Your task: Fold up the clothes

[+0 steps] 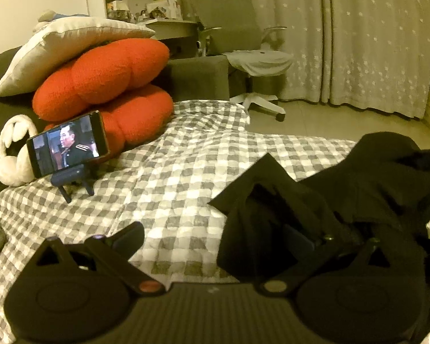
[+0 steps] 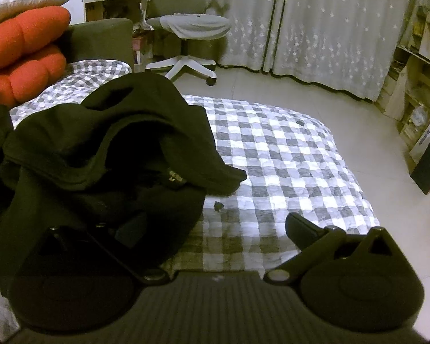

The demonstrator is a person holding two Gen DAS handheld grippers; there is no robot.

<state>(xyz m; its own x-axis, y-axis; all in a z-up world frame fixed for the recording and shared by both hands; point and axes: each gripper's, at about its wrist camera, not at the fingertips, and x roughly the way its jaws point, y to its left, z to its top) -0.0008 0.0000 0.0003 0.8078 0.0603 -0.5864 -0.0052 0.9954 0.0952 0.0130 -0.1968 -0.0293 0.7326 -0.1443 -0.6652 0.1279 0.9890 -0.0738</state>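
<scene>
From my left gripper (image 1: 212, 240) the jaws stand wide apart: the left finger (image 1: 129, 236) is bare over the checked bed cover (image 1: 169, 172), while the right finger is buried under a fold of the black garment (image 1: 344, 200), which drapes over it rather than being pinched between the two. So on this side the cloth lies to the right of the gripper's centre line and runs away far-right in a rumpled heap. Far left, well clear of the work, a phone (image 1: 67, 146) on its stand plays a video in front of the red cushions (image 1: 106, 86). Moving across to my right gripper (image 2: 212, 229), I see the mirror picture: its jaws are spread wide as well, the right finger (image 2: 304, 226) is bare above the bed cover (image 2: 286, 157), and the garment (image 2: 106, 157) is heaped over the left finger and piled to the near left. I judge that neither gripper has a true grip yet; each only carries cloth on its inner finger. The garment sits bunched between the two grippers, about equally near to both, with no clear long axis I can read while it is crumpled. My next move, as I see it, turns on closing each gripper inward on an edge and drawing them apart, left and right, to spread the cloth flat on the bed.
</scene>
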